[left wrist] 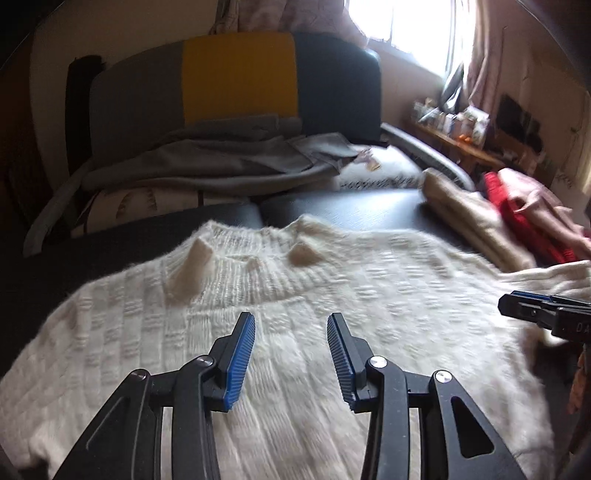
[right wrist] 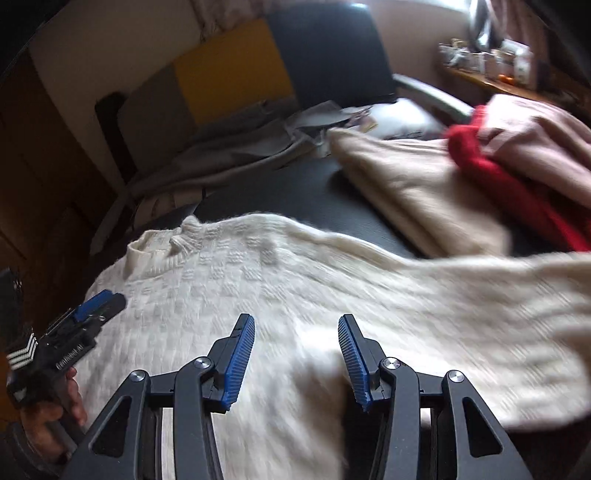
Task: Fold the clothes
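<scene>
1. Our left gripper (left wrist: 291, 321) points down over the cream sweater (left wrist: 295, 332), its blue-padded fingers (left wrist: 242, 354) parted with nothing between them; the knit shows through the gap and we see no pad pressing on it.
2. Our right gripper (right wrist: 297, 325) hangs over the same sweater with its fingers (right wrist: 240, 354) likewise spread and empty. In the left wrist view it enters at 3 o'clock (left wrist: 517, 304), side-on.
3. In the right wrist view the left gripper shows at 9 o'clock, with the hand (right wrist: 55, 413) that carries it at 8 o'clock.
4. The sweater lies spread flat on a dark padded surface (left wrist: 369, 210), its ribbed collar (left wrist: 255, 258) toward 12 o'clock and one sleeve (right wrist: 498, 302) running out toward 3 o'clock.
5. At 2 o'clock lies a beige garment (right wrist: 424, 192), with a red one (right wrist: 491, 162) and a pink one (right wrist: 539, 136) beside it (they seem stacked, though blur makes the layering uncertain).
6. Toward 12 o'clock sit grey crumpled cloth (left wrist: 221, 162), a panelled backrest with a yellow centre (left wrist: 240, 77), a bright window (left wrist: 406, 22) and curtains (left wrist: 495, 55); a cluttered shelf (left wrist: 454, 122) stands at 2 o'clock.
7. The sweater's hem is cut off by the lower edge and the gripper bodies, and the items on the shelf are too small and blurred to name.
</scene>
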The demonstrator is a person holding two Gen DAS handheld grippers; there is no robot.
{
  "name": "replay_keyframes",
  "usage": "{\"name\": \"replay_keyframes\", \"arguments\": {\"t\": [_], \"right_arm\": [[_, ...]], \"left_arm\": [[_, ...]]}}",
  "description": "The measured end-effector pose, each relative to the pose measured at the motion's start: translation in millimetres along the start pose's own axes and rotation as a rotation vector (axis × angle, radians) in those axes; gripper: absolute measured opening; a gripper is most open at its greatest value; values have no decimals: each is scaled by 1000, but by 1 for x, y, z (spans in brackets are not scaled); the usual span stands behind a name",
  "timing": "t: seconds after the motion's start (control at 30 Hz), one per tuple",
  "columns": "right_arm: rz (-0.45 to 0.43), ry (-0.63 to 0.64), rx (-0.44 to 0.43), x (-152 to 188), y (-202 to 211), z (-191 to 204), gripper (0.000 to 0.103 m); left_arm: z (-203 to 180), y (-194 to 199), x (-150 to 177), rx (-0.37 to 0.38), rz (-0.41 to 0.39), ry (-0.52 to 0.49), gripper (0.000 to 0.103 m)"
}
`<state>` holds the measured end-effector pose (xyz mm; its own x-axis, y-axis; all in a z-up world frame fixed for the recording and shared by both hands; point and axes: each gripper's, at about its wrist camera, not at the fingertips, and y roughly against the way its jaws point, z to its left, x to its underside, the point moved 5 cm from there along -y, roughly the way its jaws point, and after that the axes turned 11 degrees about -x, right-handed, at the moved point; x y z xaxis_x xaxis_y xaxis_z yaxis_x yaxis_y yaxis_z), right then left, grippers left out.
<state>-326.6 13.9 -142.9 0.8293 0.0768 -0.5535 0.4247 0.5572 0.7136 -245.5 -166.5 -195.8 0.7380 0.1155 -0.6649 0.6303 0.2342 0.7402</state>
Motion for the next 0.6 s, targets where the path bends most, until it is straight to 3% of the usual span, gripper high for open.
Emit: {"name": "replay_keyframes", "arguments": {"t": [0.1, 0.2, 0.27, 0.33, 0.4, 0.53, 0.6], "right_arm": [[66, 13, 44, -2, -30, -5, 49], [30, 61, 95, -8, -43, -6, 54], [7, 96, 121, -11, -52, -4, 78], [9, 149, 166, -13, -63, 3, 91], [6, 146, 189, -16, -68, 5, 95], [-18, 120, 152, -16, -66, 0, 100], [-17, 117, 136, -17, -68, 0, 103]], "left_arm": [[7, -24, 3, 12, 38, 27, 42], [14, -32, -4, 53, 30, 46, 45], [16, -38, -10, 51, 30, 41, 45], [18, -43, -15, 42, 30, 32, 45], [19, -45, -17, 38, 27, 29, 45], [22, -44, -17, 53, 26, 46, 45], [22, -39, -17, 24, 40, 45, 45]]}}
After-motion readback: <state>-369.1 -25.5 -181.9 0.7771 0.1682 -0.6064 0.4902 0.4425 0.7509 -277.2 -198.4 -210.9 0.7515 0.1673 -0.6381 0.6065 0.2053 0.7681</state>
